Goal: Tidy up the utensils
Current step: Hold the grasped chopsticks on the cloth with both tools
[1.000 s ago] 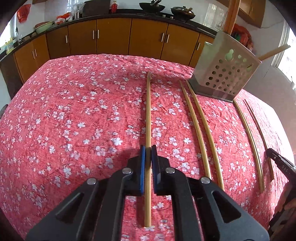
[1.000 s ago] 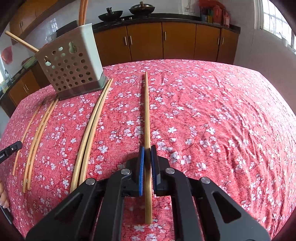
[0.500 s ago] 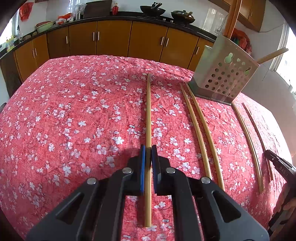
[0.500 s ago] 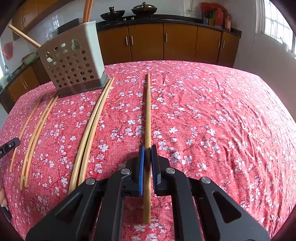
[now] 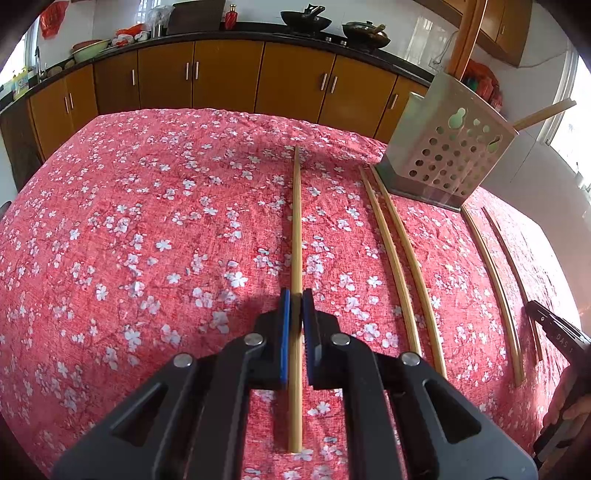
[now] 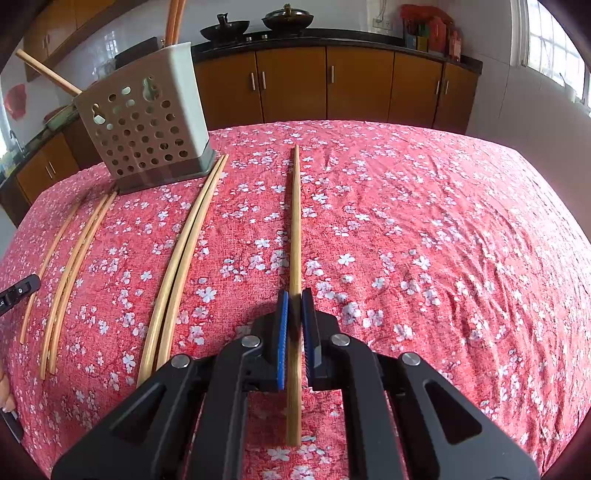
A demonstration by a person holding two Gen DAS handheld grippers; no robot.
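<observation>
My left gripper (image 5: 295, 301) is shut on a long bamboo chopstick (image 5: 296, 221) and holds it above the red floral tablecloth (image 5: 147, 221). My right gripper (image 6: 294, 301) is shut on another chopstick (image 6: 295, 221) the same way. A perforated grey utensil holder (image 5: 448, 162) stands at the back right in the left wrist view and at the back left in the right wrist view (image 6: 144, 129), with chopsticks standing in it. Two chopstick pairs (image 5: 402, 258) (image 5: 498, 280) lie on the cloth in front of the holder; they show in the right wrist view as well (image 6: 181, 258) (image 6: 70, 273).
Brown kitchen cabinets (image 5: 221, 77) and a dark counter with woks (image 5: 303, 16) run behind the table. The table's edges fall away left and right. The other gripper's tip shows at the right edge (image 5: 554, 332) and at the left edge (image 6: 18, 293).
Both grippers have lifted slightly with their chopsticks; the table looks a little lower and farther. The loose chopsticks and the holder have not moved.
</observation>
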